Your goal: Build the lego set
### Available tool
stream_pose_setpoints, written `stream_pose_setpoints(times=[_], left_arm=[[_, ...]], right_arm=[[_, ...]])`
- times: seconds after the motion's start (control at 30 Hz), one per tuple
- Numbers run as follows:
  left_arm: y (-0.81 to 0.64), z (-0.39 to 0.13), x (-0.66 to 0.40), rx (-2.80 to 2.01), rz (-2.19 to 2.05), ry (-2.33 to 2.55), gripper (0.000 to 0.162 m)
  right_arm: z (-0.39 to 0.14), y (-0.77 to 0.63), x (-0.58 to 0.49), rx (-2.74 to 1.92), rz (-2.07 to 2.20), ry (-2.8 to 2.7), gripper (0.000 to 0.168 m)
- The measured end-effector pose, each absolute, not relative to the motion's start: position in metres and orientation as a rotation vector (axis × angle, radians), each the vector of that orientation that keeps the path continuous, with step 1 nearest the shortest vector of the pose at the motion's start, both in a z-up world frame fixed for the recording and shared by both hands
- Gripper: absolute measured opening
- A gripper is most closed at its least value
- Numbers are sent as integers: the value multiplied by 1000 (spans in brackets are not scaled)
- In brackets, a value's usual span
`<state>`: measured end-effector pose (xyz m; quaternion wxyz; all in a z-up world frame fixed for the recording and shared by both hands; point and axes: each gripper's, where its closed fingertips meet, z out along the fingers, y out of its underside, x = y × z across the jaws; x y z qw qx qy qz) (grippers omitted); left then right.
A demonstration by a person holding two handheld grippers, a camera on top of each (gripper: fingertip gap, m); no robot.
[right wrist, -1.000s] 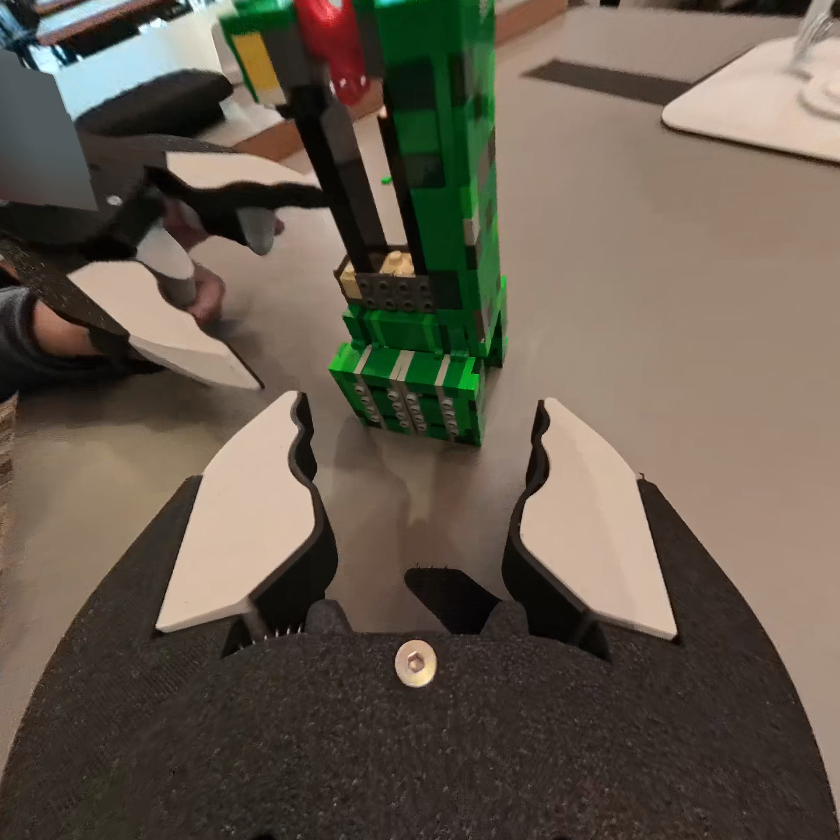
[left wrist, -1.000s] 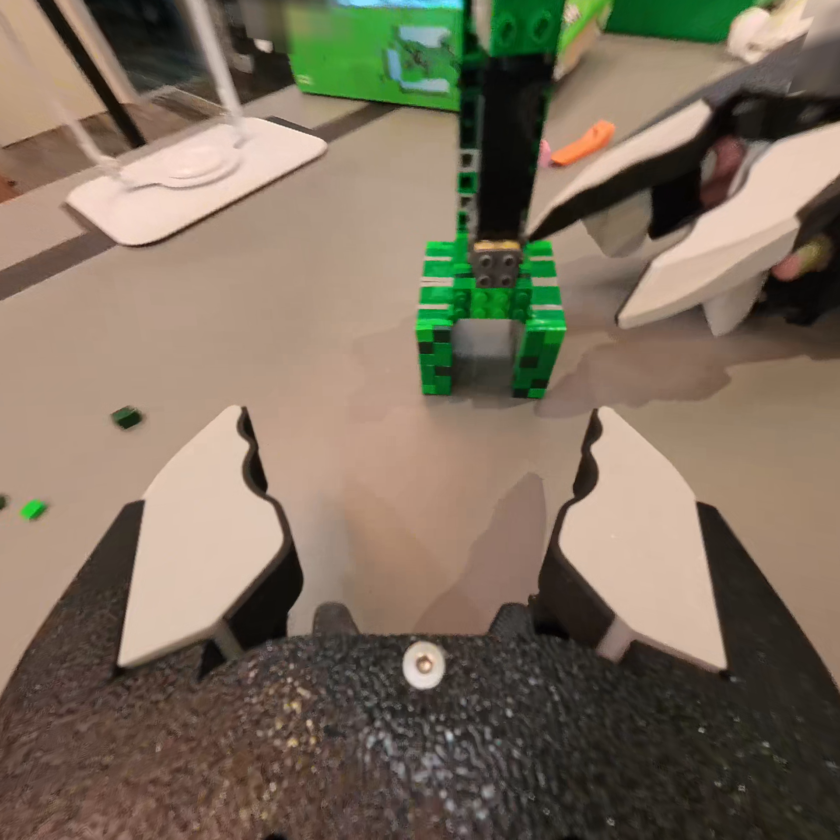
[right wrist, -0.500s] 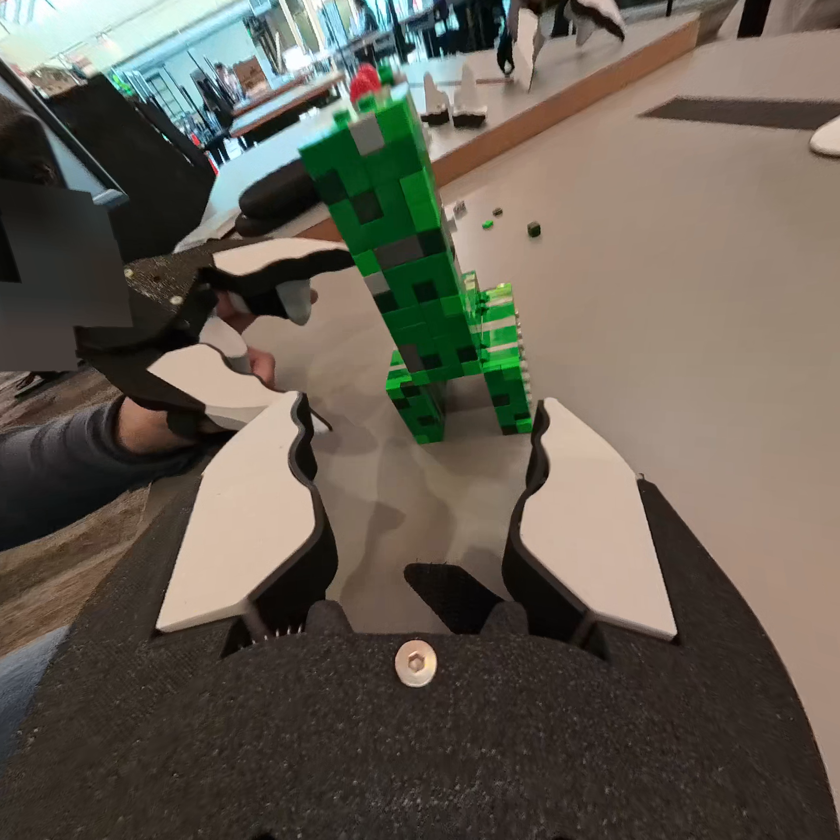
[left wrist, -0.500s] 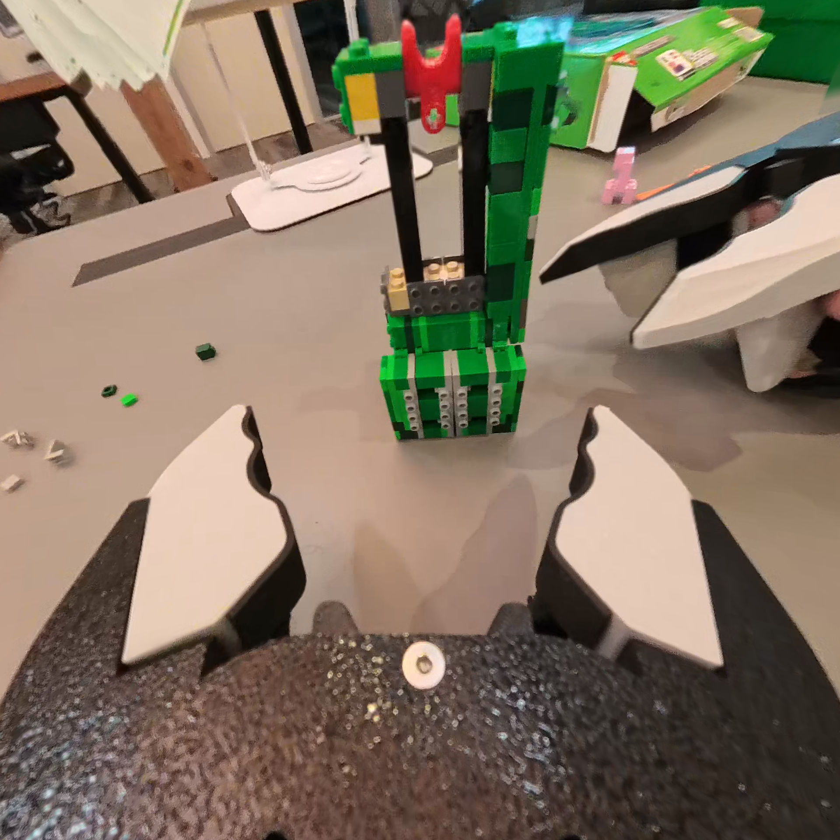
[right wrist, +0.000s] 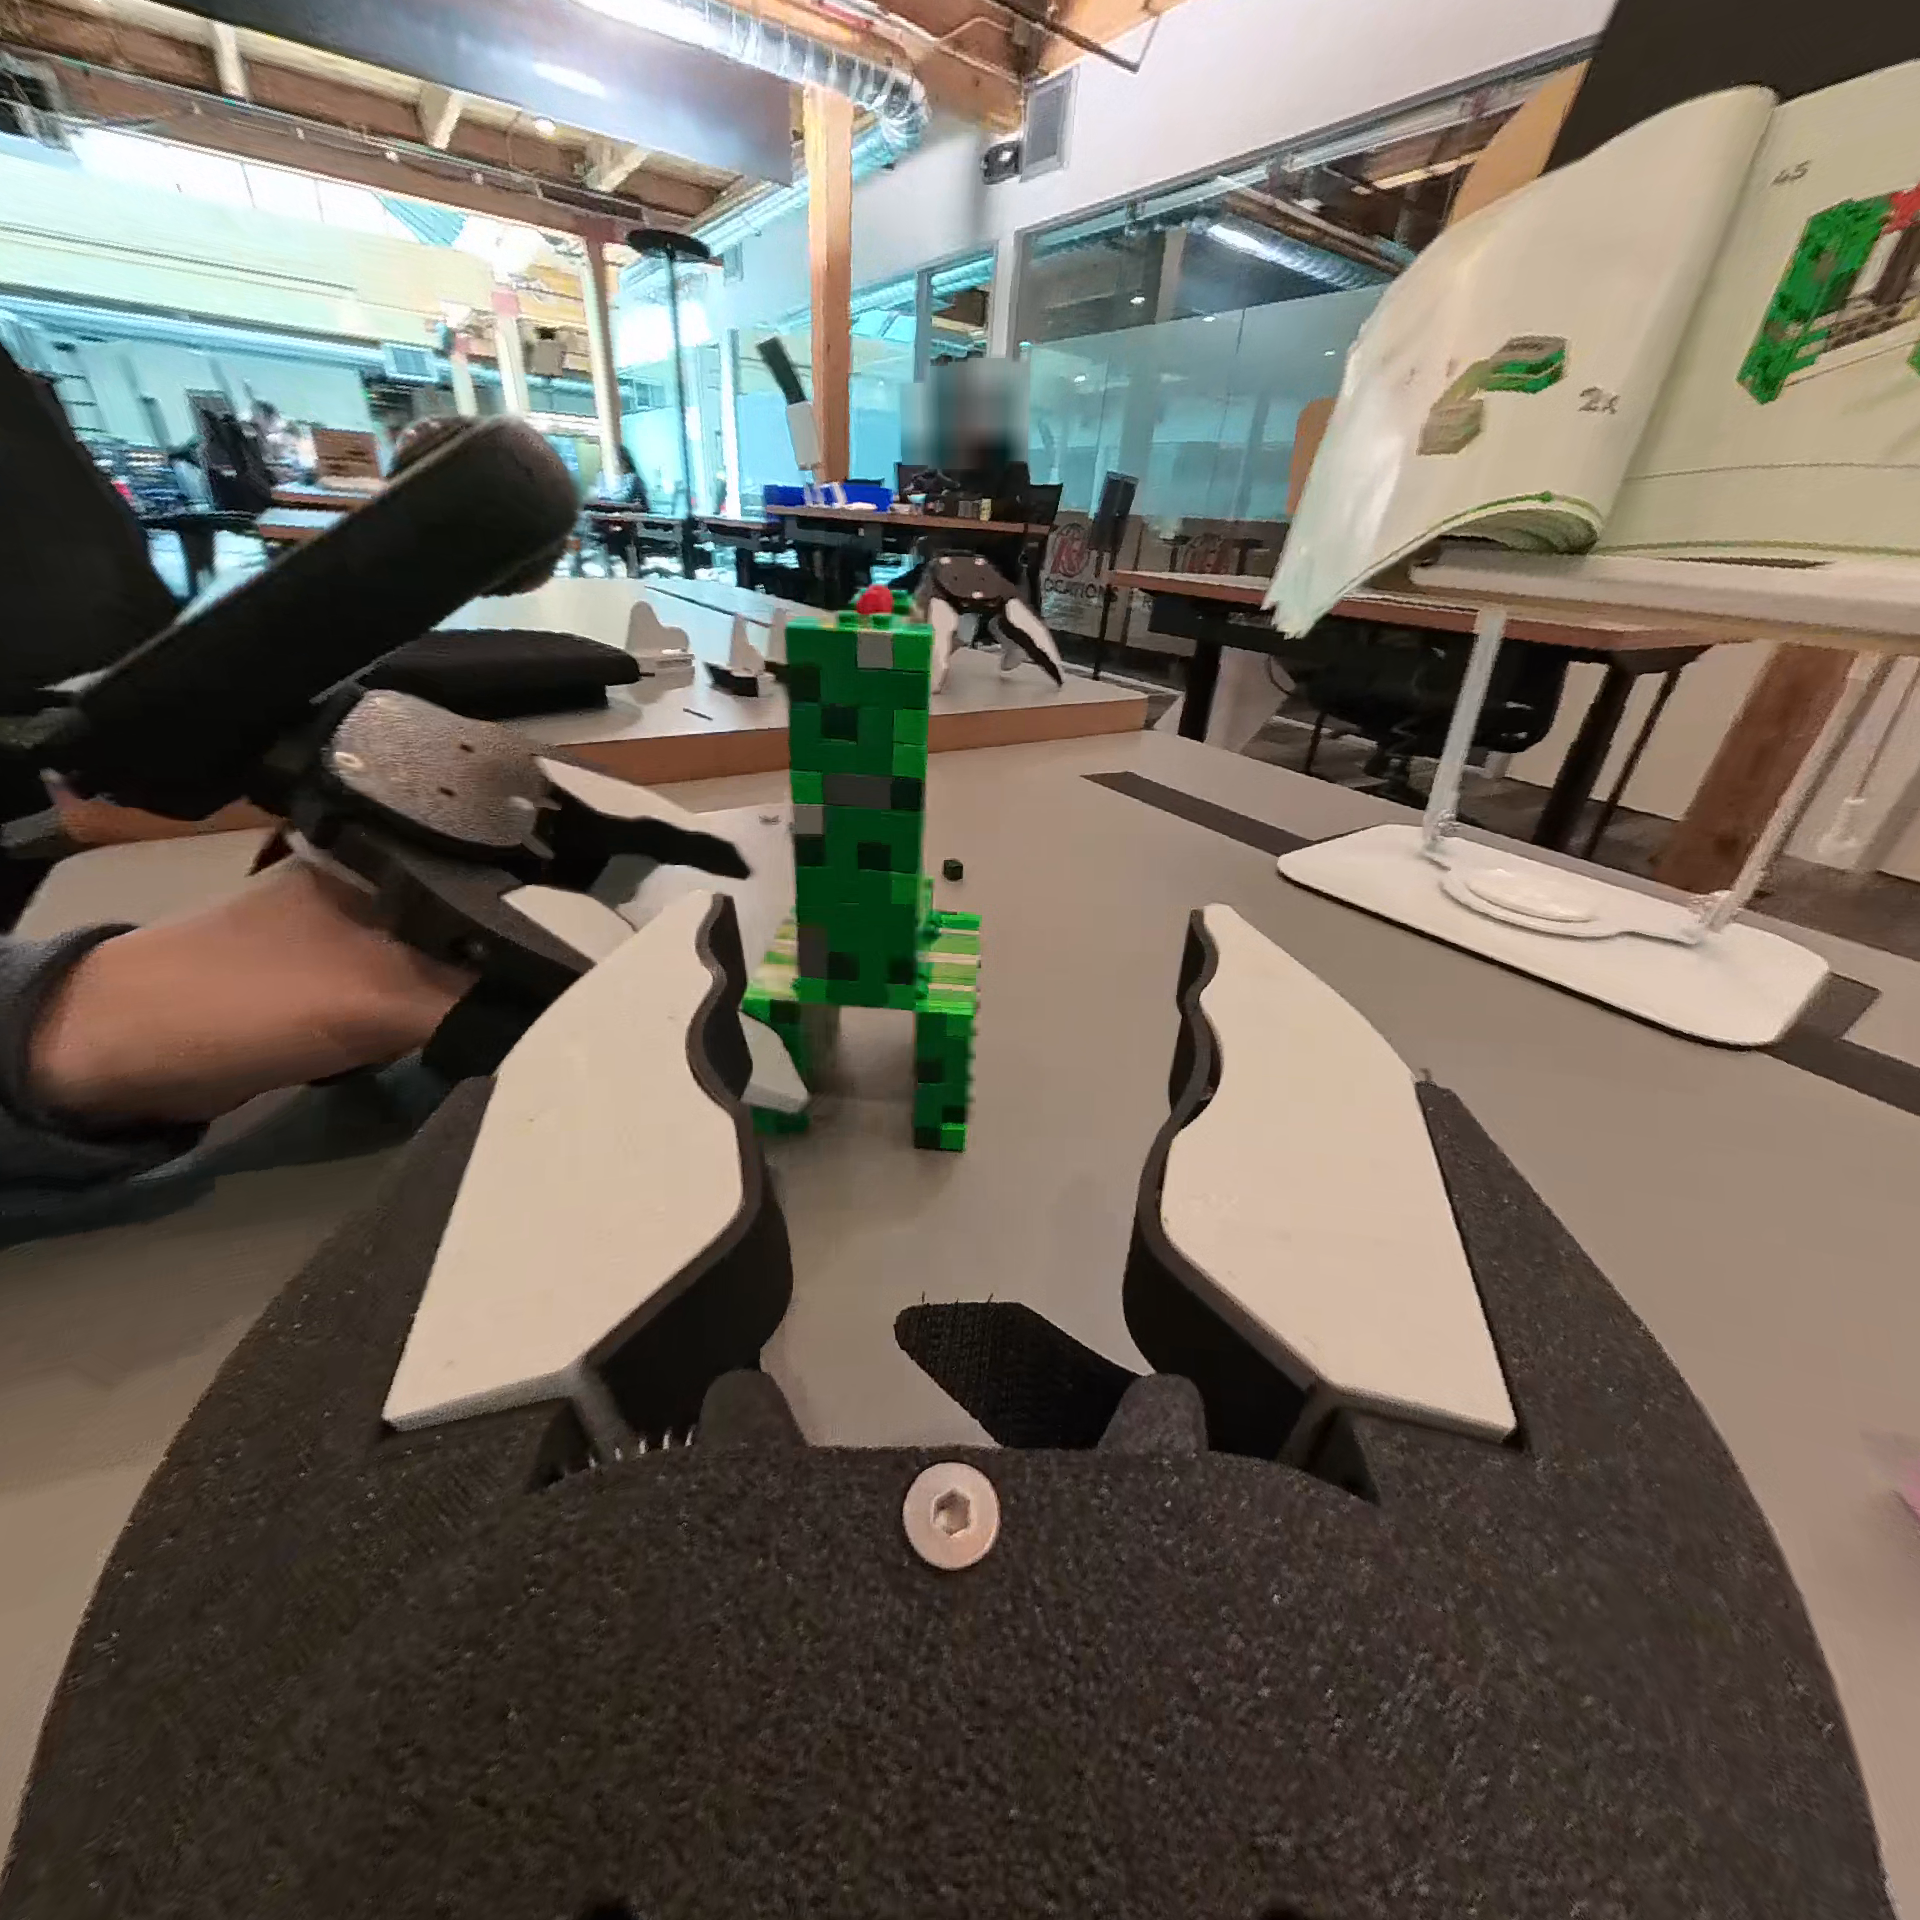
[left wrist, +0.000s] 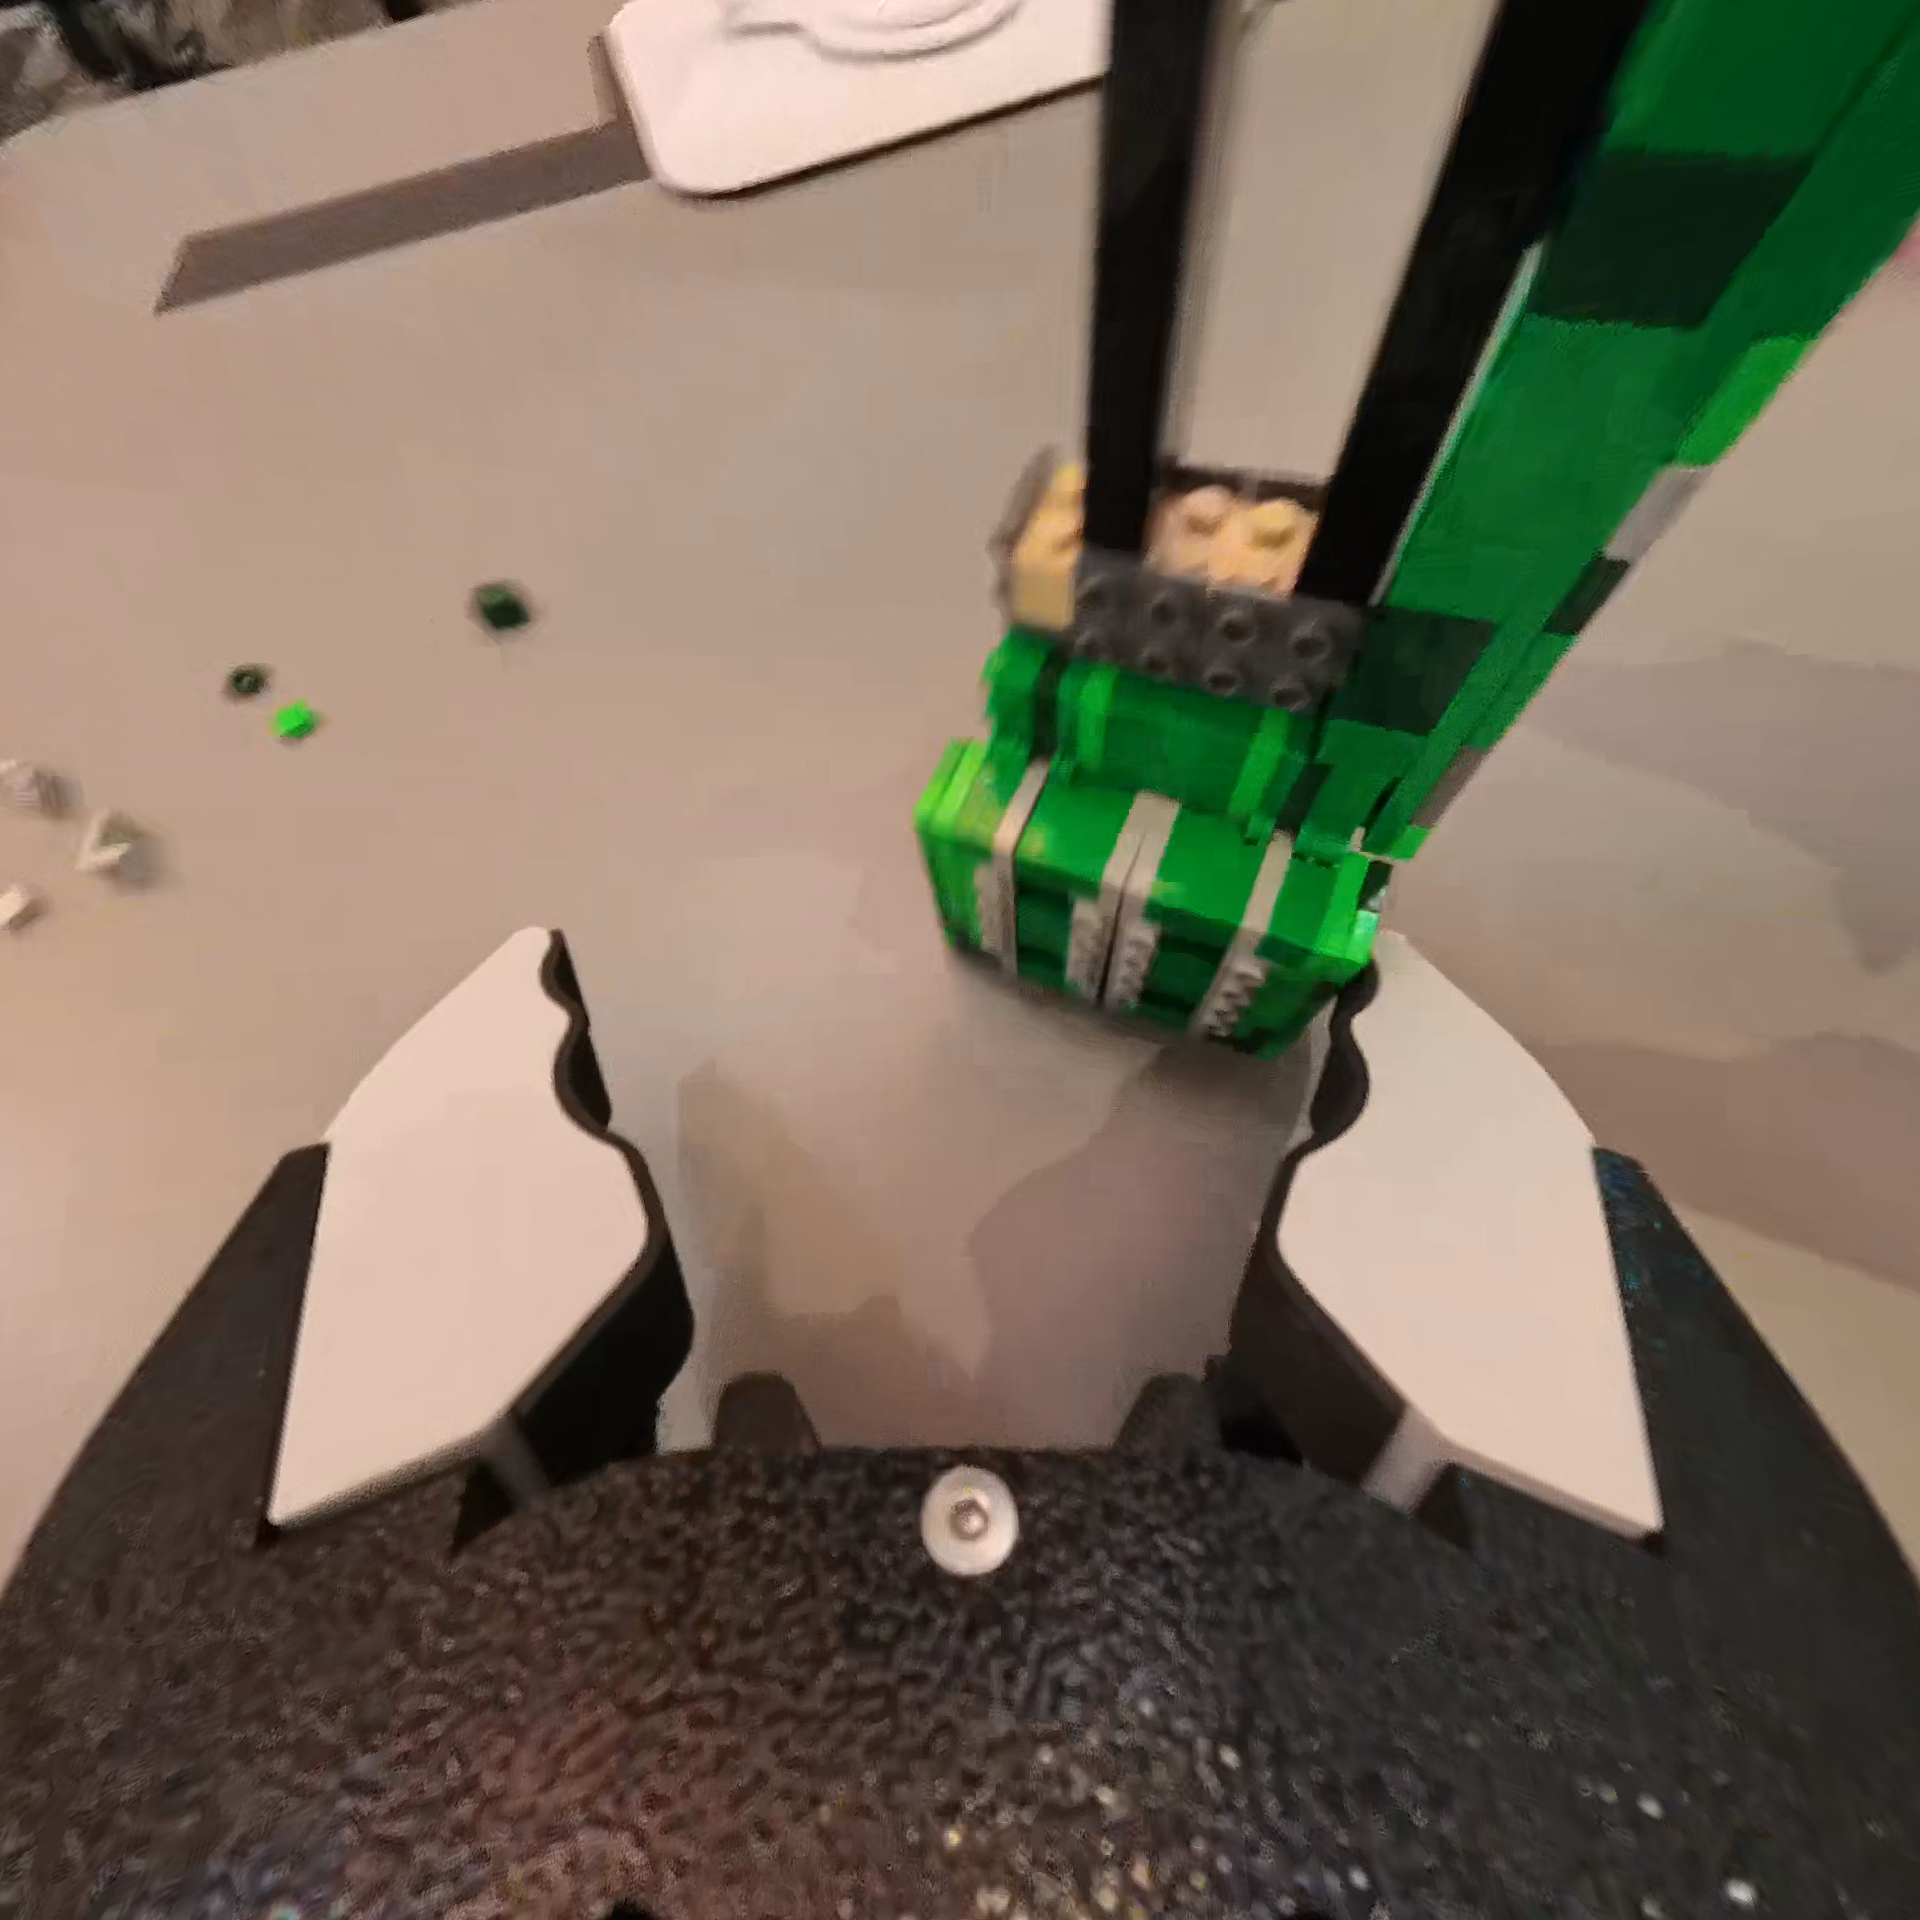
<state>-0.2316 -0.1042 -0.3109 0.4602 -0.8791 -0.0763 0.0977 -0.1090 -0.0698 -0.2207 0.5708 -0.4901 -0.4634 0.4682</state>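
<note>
A tall green lego tower [right wrist: 857,831] stands upright on two legs on the grey table [right wrist: 1558,1195], with a red piece [right wrist: 875,597] on top. The left wrist view is blurred and shows its back: two black beams [left wrist: 1127,260], a dark grey plate [left wrist: 1216,634] and the green base [left wrist: 1143,914]. My left gripper [left wrist: 966,956] is open and empty, close to the base, with its right fingertip [left wrist: 1392,997] at the base's corner. In the right wrist view its fingers [right wrist: 665,831] reach in from the left beside the tower. My right gripper [right wrist: 956,935] is open and empty, a short way from the tower.
Small loose green pieces [left wrist: 294,720] and grey pieces [left wrist: 104,842] lie on the table to the left. An open instruction booklet [right wrist: 1558,312] rests on a clear stand with a white base [right wrist: 1558,935] at the right. A person's hand [right wrist: 208,997] holds the left gripper.
The left gripper has moved in close to the tower's base. The right gripper has dropped low and levelled out, facing the tower's front. Both stay open.
</note>
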Motion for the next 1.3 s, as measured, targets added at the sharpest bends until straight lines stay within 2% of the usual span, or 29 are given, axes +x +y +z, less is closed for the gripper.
stream_pose_setpoints(times=[0.1, 0.27, 0.4, 0.53, 0.97, 1.3], left_arm=[[-125, -301, -259, -2082, 310, -352, 122], [-175, -243, -272, -1616, 387, -496, 117], [-190, -228, -251, -1516, 482, -411, 115], [-178, -229, -232, -1569, 598, -249, 110], [-152, -256, -219, -1755, 613, -69, 104], [-162, -223, -263, -1519, 621, -235, 100]], right_arm=[[-219, -61, -100, -1175, 987, -1015, 79], [-220, -49, -83, -1249, 811, -888, 77], [-227, -48, -74, -1336, 704, -827, 73], [-225, -41, -48, -1355, 337, -679, 55], [-230, -62, -72, -1291, 413, -842, 53], [-222, -67, -86, -1192, 513, -902, 49]])
